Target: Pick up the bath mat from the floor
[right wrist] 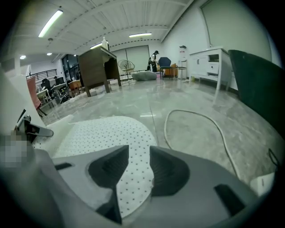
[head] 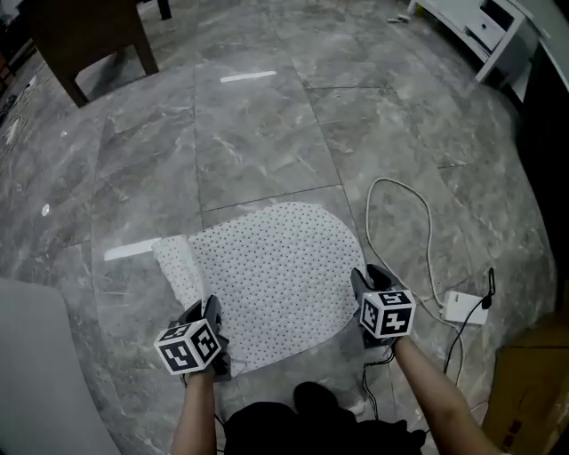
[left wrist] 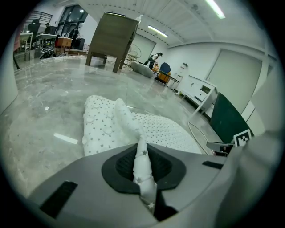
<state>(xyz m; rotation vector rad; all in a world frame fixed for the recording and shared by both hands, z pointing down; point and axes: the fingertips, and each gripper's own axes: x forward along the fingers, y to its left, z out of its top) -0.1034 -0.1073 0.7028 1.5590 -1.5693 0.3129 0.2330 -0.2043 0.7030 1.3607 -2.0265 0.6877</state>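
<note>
A white bath mat (head: 276,275) with small dark dots lies on the grey marble floor, its left end folded over to a star-print side. My left gripper (head: 212,322) is at the mat's near left corner, shut on a pinched-up fold of the mat (left wrist: 143,164). My right gripper (head: 364,286) is at the mat's near right edge. In the right gripper view the dotted mat edge (right wrist: 133,178) runs between the two dark pads (right wrist: 169,171), which stand apart and do not press on it. The rest of the mat (right wrist: 102,133) still lies flat on the floor.
A white cable (head: 400,213) loops on the floor right of the mat and leads to a white power adapter (head: 464,307). A cardboard box (head: 524,382) stands at the near right. A brown wooden cabinet (head: 89,35) is far left, white furniture (head: 484,27) far right.
</note>
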